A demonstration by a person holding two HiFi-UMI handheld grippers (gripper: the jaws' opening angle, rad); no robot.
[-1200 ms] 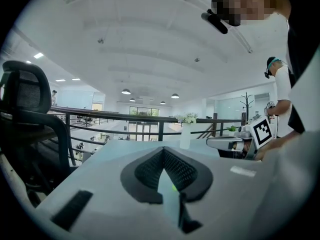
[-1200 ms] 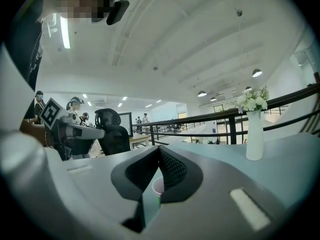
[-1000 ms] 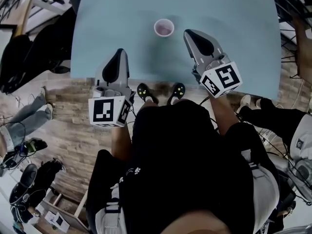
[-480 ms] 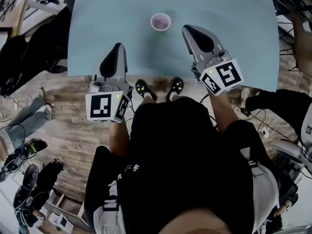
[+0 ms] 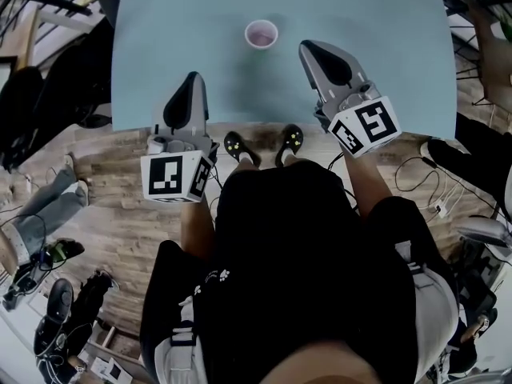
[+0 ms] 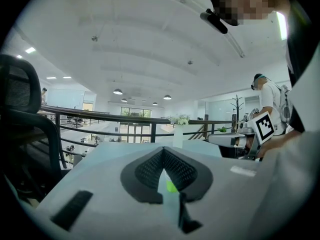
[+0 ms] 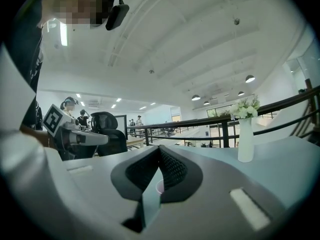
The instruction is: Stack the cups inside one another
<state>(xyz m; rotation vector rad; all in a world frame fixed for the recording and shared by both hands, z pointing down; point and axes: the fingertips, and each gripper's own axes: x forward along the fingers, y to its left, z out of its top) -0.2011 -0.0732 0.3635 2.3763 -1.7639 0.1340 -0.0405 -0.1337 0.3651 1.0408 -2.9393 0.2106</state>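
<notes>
Floorboards [image 5: 120, 206] of pale wood lie at the left and run below the near edge of a light blue worktop [image 5: 160, 22]. The left tongs [image 5: 190, 82] hang just over that near edge, pointing away from the person, with the marker cube at their back. Their two dark ribbed pads [image 6: 145, 169] are pressed together along a thin line, and nothing sits between them. In the left gripper view a white vase [image 6: 178, 134] of flowers stands toward the far end of the worktop, in front of a dark railing [image 6: 100, 115].

Further right, ahead of both tongs and nearer the right pair, the cup [image 5: 262, 34] stands upright on the worktop, touching neither. It is small and round, pale pink with a lighter rim, and its open mouth faces up. From above I cannot tell whether it is one cup or several nested. In the right gripper view a sliver of its pink rim shows low beyond the pads.

Below the cup, two black shoes [image 5: 240, 149] with pale spots rest on the floor at the worktop's edge.

The right tongs [image 5: 310, 50] reach further over the worktop than the left pair and are angled a little toward the cup. Their pads are closed on each other, pinching nothing, and the cup lies beyond their tips.
</notes>
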